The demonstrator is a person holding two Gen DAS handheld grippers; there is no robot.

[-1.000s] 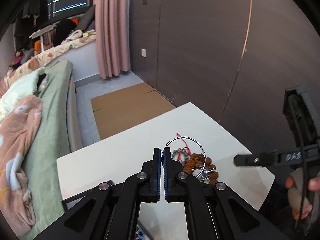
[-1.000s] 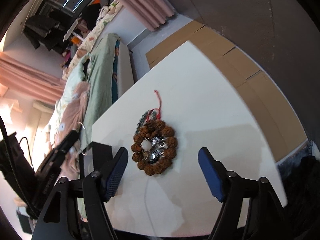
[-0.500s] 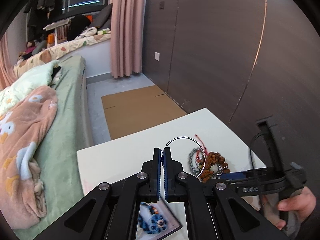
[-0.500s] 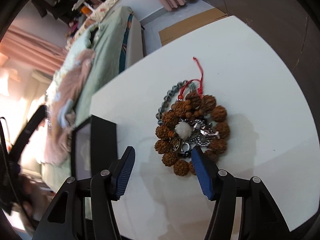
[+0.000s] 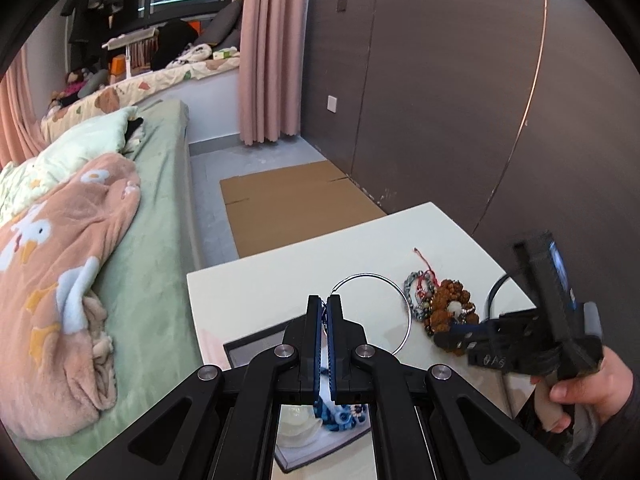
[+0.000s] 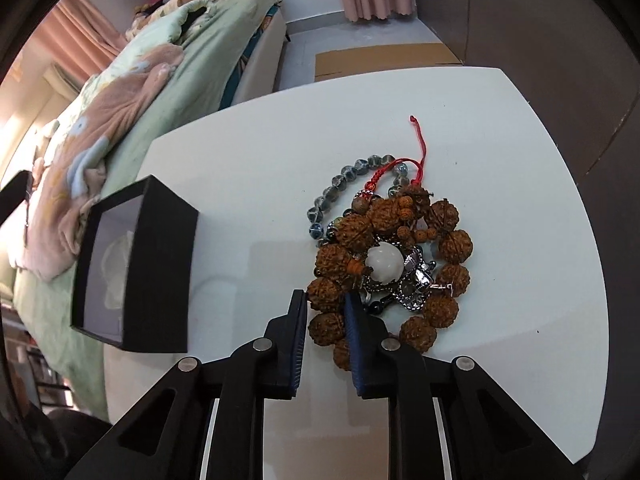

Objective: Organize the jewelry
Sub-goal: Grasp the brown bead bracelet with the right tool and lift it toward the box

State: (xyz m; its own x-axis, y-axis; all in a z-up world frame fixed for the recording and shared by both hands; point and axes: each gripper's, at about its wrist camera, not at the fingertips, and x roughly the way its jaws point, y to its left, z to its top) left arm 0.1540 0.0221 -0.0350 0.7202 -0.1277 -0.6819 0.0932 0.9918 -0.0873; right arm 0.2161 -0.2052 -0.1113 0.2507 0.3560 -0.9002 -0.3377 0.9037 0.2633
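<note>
My left gripper (image 5: 324,300) is shut on a thin silver bangle (image 5: 406,312) and holds it above a black jewelry box (image 5: 256,346) that has blue beads (image 5: 340,418) inside. My right gripper (image 6: 326,300) has closed around the brown seed-bead bracelet (image 6: 452,246) at the near left of a jewelry pile on the white table (image 6: 520,160). The pile also holds a grey bead bracelet (image 6: 344,178) with a red cord, a white bead (image 6: 384,262) and silver chain pieces. In the left wrist view the pile (image 5: 444,304) lies right of the bangle.
The black box (image 6: 160,264) stands on the table left of the pile. A bed with green sheet and pink blanket (image 5: 60,280) runs along the left. Flat cardboard (image 5: 288,204) lies on the floor beyond the table. A dark wall panel (image 5: 460,100) is at the right.
My right gripper has come down onto the pile and its jaws have narrowed around the brown bracelet. My left gripper has drawn back over the black box with the bangle.
</note>
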